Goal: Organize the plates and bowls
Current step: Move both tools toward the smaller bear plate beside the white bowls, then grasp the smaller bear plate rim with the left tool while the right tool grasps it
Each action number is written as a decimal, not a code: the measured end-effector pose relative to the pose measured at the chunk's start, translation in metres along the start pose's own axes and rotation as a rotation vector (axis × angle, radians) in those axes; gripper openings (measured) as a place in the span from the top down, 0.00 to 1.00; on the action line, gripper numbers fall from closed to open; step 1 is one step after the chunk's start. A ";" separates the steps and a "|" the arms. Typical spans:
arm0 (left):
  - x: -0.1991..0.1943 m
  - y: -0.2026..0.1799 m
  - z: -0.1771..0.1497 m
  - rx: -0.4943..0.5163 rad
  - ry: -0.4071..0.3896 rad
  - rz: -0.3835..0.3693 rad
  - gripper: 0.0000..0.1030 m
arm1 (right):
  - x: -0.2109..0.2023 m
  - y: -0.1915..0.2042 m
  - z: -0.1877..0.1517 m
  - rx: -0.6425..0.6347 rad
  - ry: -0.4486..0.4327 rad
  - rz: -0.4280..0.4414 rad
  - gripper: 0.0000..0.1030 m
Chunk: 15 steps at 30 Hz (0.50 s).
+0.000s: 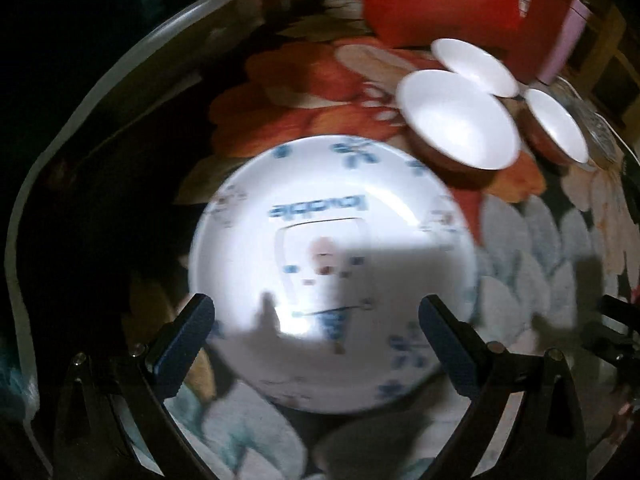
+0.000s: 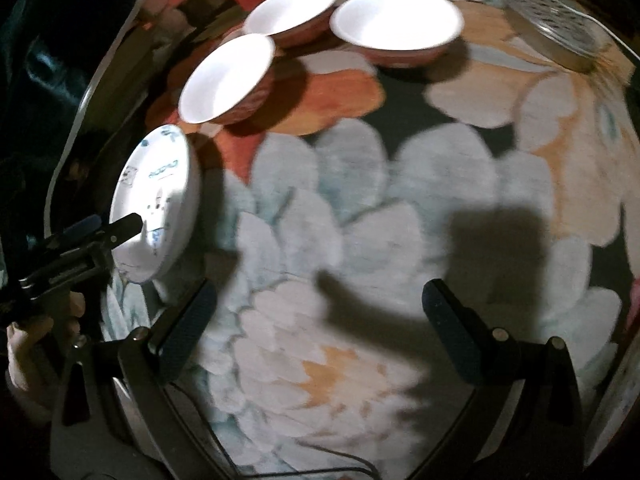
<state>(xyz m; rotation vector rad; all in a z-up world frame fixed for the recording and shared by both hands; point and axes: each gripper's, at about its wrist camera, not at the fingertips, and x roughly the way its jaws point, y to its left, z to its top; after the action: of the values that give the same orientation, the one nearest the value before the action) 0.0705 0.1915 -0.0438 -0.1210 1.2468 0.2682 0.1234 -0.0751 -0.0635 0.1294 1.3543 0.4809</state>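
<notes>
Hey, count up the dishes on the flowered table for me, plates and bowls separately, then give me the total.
Plates: 1, the white plate with blue print, under the open left gripper.
Bowls: 3, white inside, reddish-brown outside: the nearest bowl, the far left bowl and the far right bowl.
Total: 4 dishes.
</notes>
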 end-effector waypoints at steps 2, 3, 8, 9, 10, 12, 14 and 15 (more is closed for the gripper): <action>0.005 0.015 0.000 -0.018 0.006 -0.007 0.01 | 0.008 0.011 0.004 -0.003 0.006 0.012 0.00; 0.008 0.023 0.000 -0.029 0.008 -0.009 0.01 | 0.012 0.017 0.006 -0.003 0.006 0.022 0.00; 0.020 0.051 0.003 -0.061 0.012 -0.021 0.09 | 0.035 0.039 0.020 0.026 0.020 0.062 0.00; 0.023 0.055 0.005 -0.067 0.015 -0.031 0.11 | 0.040 0.043 0.024 0.034 0.019 0.063 0.02; 0.026 0.059 0.006 -0.070 0.017 -0.040 0.13 | 0.043 0.047 0.027 0.039 0.019 0.066 0.07; 0.031 0.064 0.008 -0.069 0.019 -0.054 0.18 | 0.054 0.055 0.034 0.046 0.027 0.070 0.14; 0.036 0.068 0.010 -0.067 0.025 -0.065 0.23 | 0.064 0.061 0.040 0.054 0.037 0.068 0.23; 0.040 0.070 0.011 -0.069 0.030 -0.073 0.33 | 0.068 0.064 0.042 0.056 0.045 0.074 0.30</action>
<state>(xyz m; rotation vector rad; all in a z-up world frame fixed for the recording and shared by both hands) 0.0738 0.2670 -0.0738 -0.2301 1.2603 0.2467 0.1561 0.0172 -0.0922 0.2163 1.4113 0.5107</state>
